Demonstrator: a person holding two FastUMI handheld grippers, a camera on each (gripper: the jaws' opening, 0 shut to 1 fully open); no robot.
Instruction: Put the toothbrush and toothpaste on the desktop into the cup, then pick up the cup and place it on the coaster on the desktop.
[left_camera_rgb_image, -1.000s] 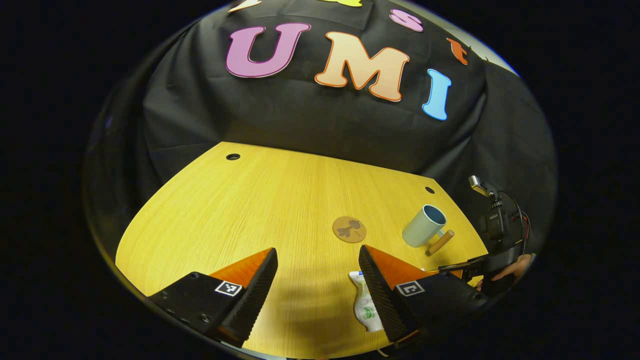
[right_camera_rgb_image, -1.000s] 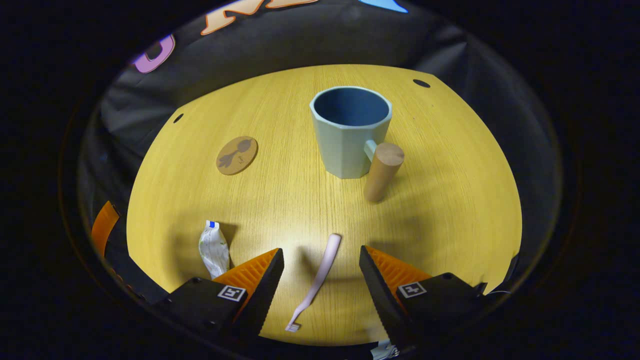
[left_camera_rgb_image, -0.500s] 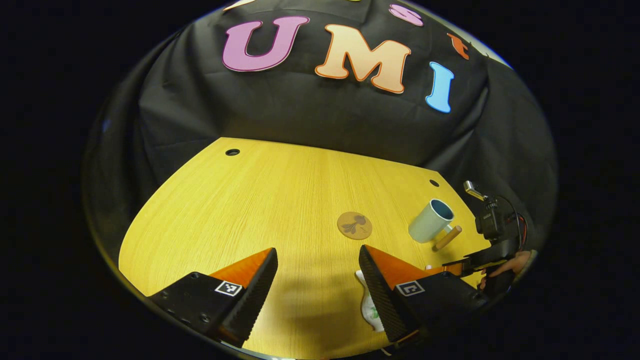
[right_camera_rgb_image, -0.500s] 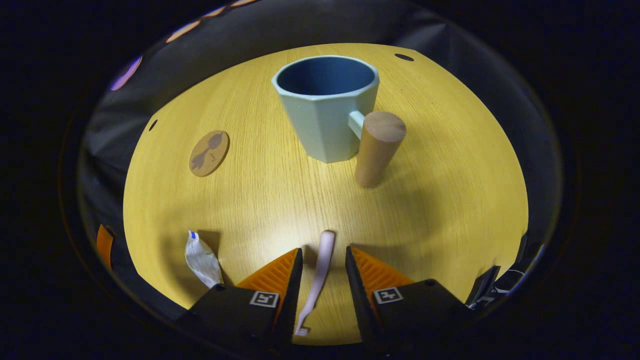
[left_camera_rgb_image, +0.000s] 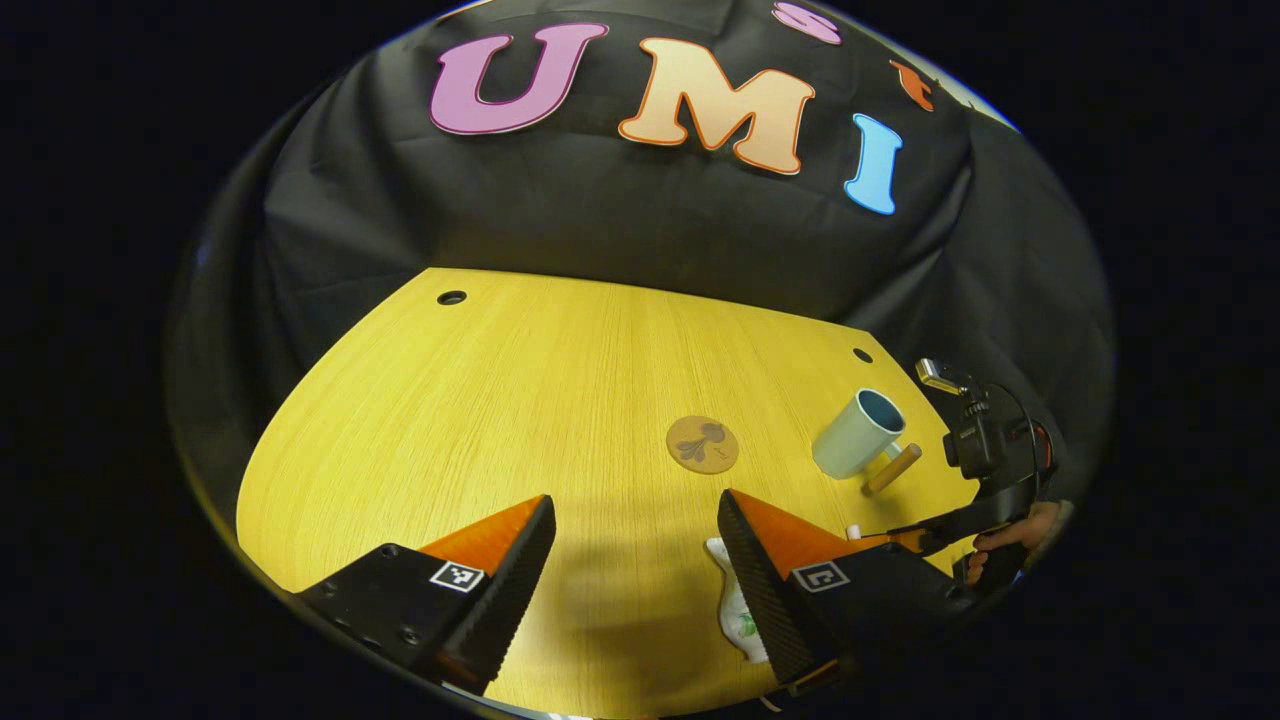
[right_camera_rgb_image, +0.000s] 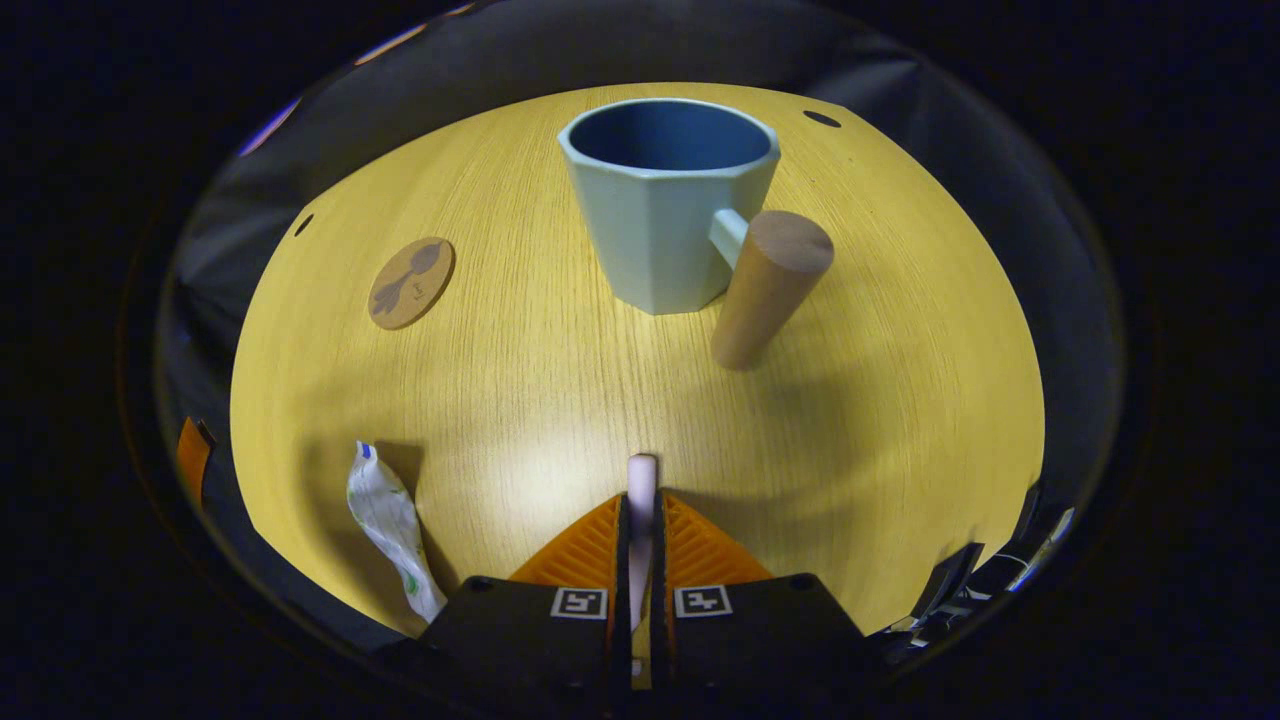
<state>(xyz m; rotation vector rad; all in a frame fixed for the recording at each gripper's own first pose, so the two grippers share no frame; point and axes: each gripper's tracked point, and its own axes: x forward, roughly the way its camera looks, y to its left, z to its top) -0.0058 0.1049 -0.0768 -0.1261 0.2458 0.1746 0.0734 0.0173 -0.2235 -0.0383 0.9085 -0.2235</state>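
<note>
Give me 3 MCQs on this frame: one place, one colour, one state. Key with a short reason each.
1. Where does the round brown cork coaster lie relative to the pale blue faceted cup in the right gripper view?
A. To its left, apart
B. Under it
C. Inside it

2. What colour is the cup's inside?
A. Orange
B. Dark blue
C. White

3. What is the right gripper doing?
A. Standing wide open
B. Shut on the crumpled white toothpaste tube
C. Shut on the pale pink plastic toothbrush

Key: 1 A, bare yellow wooden desktop separates them. 2 B, the hollow is dark blue. 3 C, both orange fingers press the handle, whose end sticks out ahead.
</note>
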